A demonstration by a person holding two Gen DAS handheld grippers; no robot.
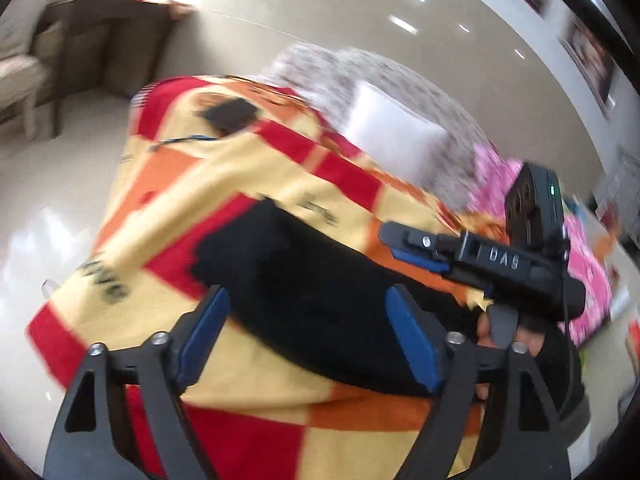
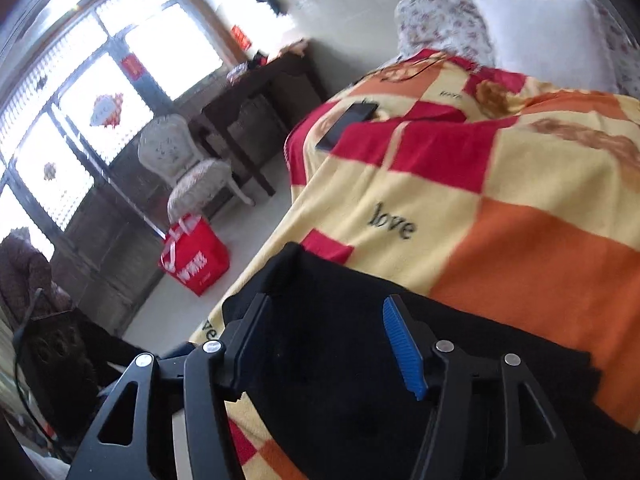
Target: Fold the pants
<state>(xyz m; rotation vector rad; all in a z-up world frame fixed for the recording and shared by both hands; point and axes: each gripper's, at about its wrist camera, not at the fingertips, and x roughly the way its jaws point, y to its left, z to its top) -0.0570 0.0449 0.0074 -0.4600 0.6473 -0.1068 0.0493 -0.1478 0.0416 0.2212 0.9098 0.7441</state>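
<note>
Black folded fabric pants (image 1: 320, 292) lying on checked red-yellow-orange fleece blanket (image 1: 224, 184), long axis running upper left to lower right of frame. Left gripper (image 1: 308, 340) hanging above, jaws spread, gripping nothing. Right gripper (image 2: 332, 348) likewise parted, empty, over pants (image 2: 360, 380); both sitting about equally near.

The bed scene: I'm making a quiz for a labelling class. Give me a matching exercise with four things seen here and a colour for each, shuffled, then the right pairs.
Things:
1. pants
2. pillow
3. shopping bag
4. blanket

Colours:
A. red, yellow and orange checks
B. black
C. red
D. white

Pairs: 1-B, 2-D, 3-C, 4-A
</note>
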